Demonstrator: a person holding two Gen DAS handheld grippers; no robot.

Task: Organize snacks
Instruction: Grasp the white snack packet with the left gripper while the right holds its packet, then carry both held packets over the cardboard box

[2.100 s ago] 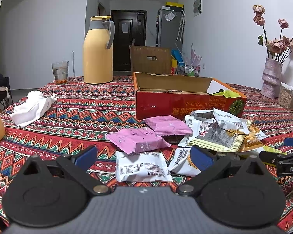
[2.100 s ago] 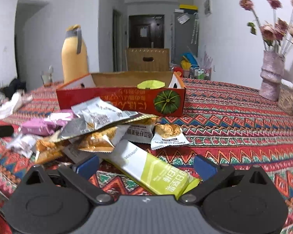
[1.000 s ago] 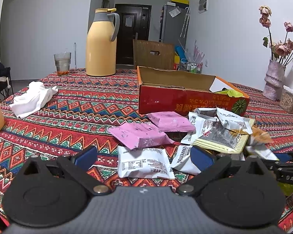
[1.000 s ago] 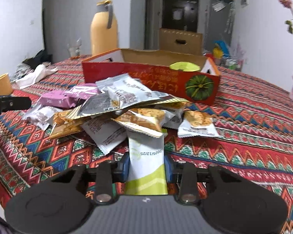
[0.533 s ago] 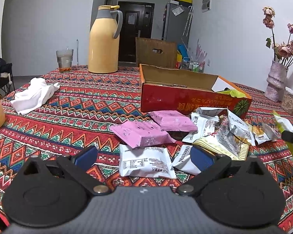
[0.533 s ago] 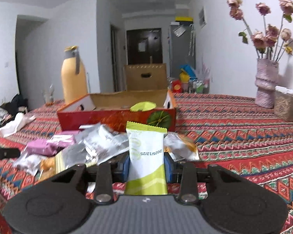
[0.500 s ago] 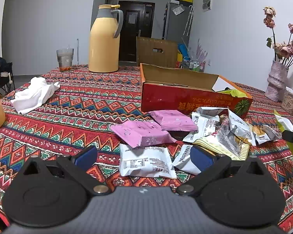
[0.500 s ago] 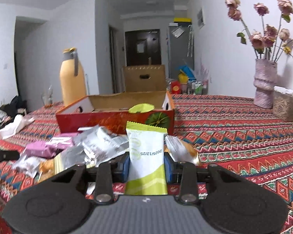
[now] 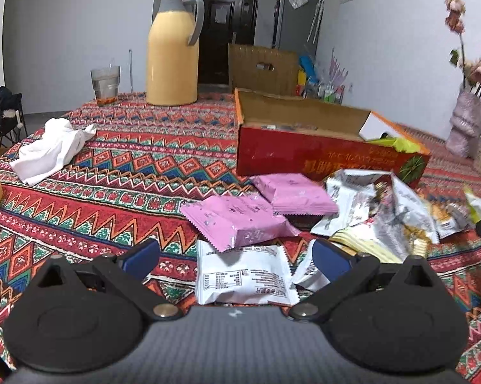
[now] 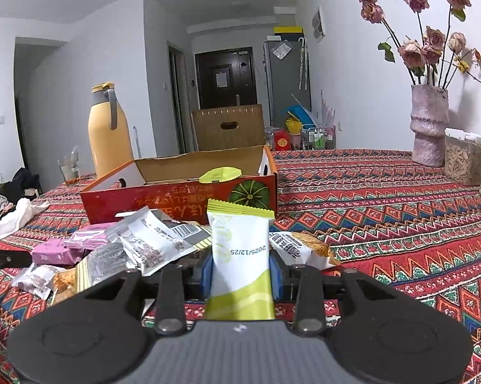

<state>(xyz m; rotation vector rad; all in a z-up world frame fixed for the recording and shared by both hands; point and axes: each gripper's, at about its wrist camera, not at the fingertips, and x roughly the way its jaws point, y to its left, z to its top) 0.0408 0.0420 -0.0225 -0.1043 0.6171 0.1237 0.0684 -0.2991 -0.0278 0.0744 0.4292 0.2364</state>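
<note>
gripping a green-and-white snack packet (image 10: 240,256) upright between its closed pads, the right gripper (image 10: 240,268) hangs above the snack pile (image 10: 138,243) before the red box (image 10: 182,192). the left gripper (image 9: 235,257) gapes wide and empty over a white packet (image 9: 243,275) on the patterned tablecloth (image 9: 112,176).

Two seconds back the green-and-white snack bar (image 10: 240,256) lay flat on the patterned tablecloth (image 10: 400,224) in front of the red cardboard box (image 10: 163,196), between the spread fingers of the right gripper (image 10: 240,270). Since then the jaws have closed on it and lifted it clear of the cloth; it now stands upright in the grip, its crimped top edge level with the box's front wall. The lift disturbed the snack pile (image 9: 381,211) in front of the box: its silver and orange packets lie rumpled and shifted.
</note>
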